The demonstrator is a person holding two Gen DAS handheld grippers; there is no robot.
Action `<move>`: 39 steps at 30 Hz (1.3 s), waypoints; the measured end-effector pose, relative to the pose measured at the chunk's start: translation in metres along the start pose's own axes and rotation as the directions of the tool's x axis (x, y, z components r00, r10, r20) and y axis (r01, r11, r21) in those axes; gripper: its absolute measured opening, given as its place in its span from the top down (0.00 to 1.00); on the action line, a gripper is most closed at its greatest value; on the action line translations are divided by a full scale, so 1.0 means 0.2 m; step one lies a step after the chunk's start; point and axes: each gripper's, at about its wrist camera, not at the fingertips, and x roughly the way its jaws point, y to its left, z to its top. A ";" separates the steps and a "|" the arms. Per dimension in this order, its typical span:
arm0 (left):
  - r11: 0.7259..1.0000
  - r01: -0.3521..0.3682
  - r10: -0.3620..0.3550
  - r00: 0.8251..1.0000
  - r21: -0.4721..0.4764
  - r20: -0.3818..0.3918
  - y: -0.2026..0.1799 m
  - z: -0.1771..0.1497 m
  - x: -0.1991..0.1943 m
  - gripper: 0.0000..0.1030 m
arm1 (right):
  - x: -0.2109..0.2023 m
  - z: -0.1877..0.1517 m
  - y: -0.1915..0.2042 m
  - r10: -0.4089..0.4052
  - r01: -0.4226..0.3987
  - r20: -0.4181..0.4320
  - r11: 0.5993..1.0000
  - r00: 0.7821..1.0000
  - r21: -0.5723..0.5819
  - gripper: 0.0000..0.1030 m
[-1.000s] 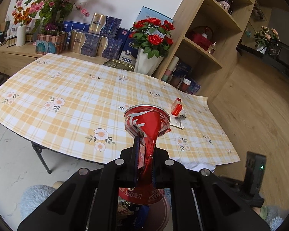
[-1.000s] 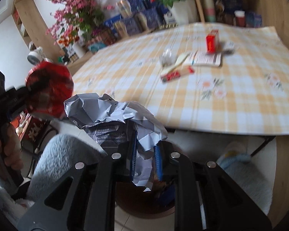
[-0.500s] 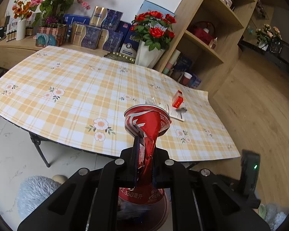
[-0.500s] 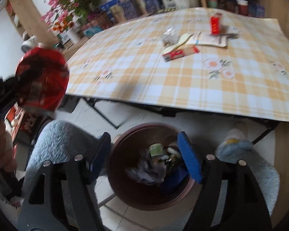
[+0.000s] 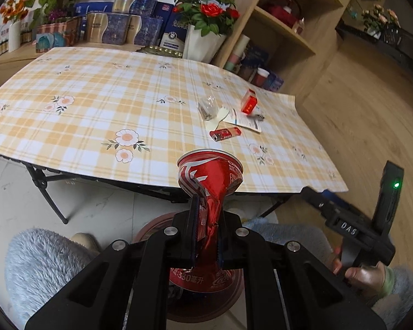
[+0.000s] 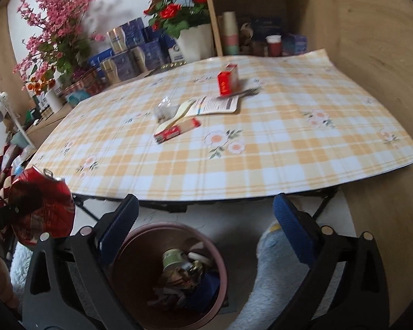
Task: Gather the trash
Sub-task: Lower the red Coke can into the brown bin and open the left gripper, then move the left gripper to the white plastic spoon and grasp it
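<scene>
My left gripper [image 5: 206, 225] is shut on a crushed red cola can [image 5: 210, 176] and holds it above the brown trash bin [image 5: 157, 224] on the floor. The can also shows at the left of the right wrist view [image 6: 41, 200]. My right gripper [image 6: 205, 220] is wide open and empty above the bin [image 6: 140, 233], which holds crumpled paper and other trash. On the checked table [image 6: 261, 154] lie a small red box [image 6: 227, 82], a leaflet [image 6: 217, 104], a flat red-and-white pack [image 6: 176, 130] and a clear wrapper [image 6: 163, 110].
Flower vases and blue gift boxes [image 6: 129, 46] line the table's far edge, next to a wooden shelf [image 5: 283, 22]. Grey fluffy slippers [image 6: 275, 275] stand beside the bin. The folding table legs [image 5: 44, 184] run under the front edge.
My right gripper opened and let the crumpled paper fall into the bin. Both grippers pulled back from the table; my left one still holds the can.
</scene>
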 end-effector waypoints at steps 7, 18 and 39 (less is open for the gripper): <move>0.999 0.018 -0.017 1.000 0.038 -0.020 -0.05 0.00 0.04 0.90 | -0.03 0.01 0.00 -0.025 0.027 0.044 0.999 0.999 -0.032 0.06; 0.999 -0.036 0.036 0.999 0.022 0.010 -0.03 -0.01 0.02 0.22 | -0.01 -0.02 -0.01 -0.025 0.025 0.012 1.000 1.000 -0.011 0.06; 0.970 -0.241 0.238 0.967 0.014 0.095 0.06 0.01 0.04 0.11 | 0.05 0.09 0.00 0.053 -0.052 0.013 0.996 0.999 -0.079 0.06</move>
